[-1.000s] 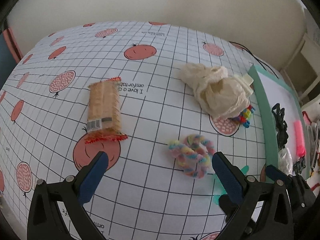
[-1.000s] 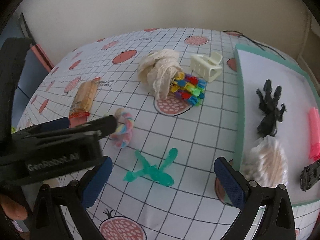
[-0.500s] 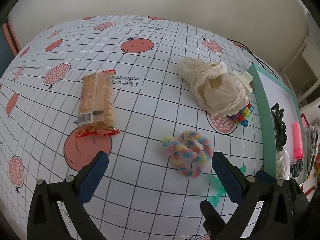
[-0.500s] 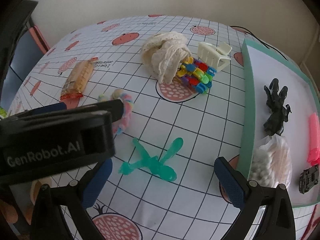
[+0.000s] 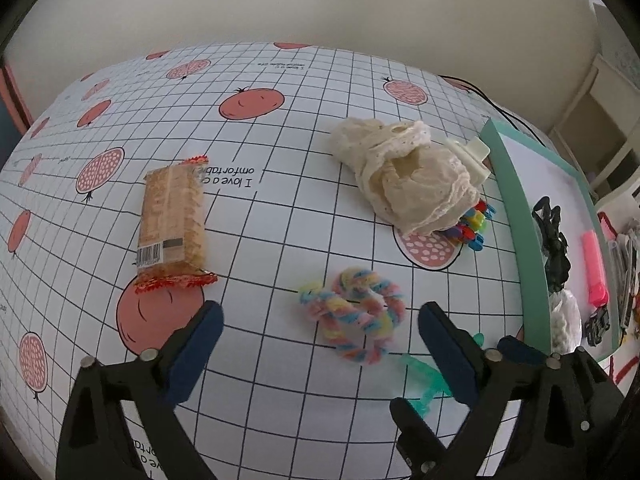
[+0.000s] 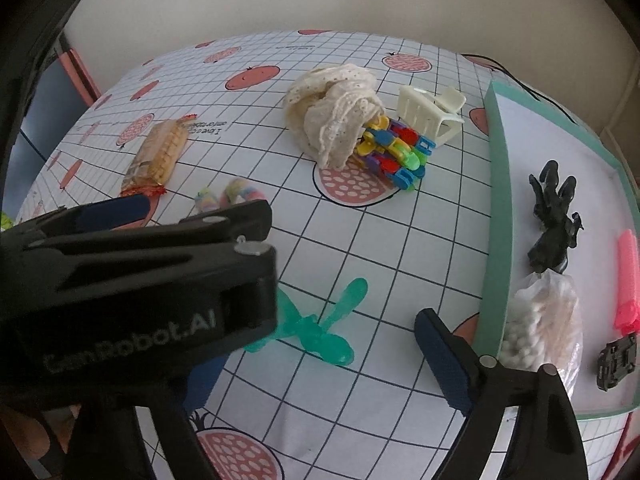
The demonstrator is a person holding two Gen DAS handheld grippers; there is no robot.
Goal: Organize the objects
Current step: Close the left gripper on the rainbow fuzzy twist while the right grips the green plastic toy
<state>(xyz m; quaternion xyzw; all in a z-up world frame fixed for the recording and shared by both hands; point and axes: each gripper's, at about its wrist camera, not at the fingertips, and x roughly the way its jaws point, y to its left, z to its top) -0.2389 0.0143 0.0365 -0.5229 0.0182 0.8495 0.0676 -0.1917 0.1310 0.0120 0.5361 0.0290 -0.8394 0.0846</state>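
A pastel twisted fuzzy loop point(image 5: 352, 320) lies on the grid tablecloth between the spread fingers of my left gripper point(image 5: 320, 320), which is open and touches nothing. Beside it, a pair of green plastic utensils point(image 6: 316, 328) lies crossed on the cloth, in front of my open right gripper point(image 6: 316, 356). The left gripper's black body point(image 6: 140, 280) hides the right gripper's left finger and most of the fuzzy loop point(image 6: 236, 194). A biscuit packet point(image 5: 172, 220) lies to the left.
A cream lace cloth point(image 5: 408, 176) partly covers colourful clips point(image 6: 396, 152), next to a white hair claw point(image 6: 432, 114). The green-rimmed tray point(image 6: 496, 200) on the right holds a black claw clip point(image 6: 554, 216), a cotton swab bag point(image 6: 540, 328), a pink marker point(image 6: 628, 280) and a black buckle point(image 6: 618, 360).
The left gripper has closed in on the fuzzy loop and now blocks much more of the right wrist view. The right gripper has come nearer the green utensils. Both stay open.
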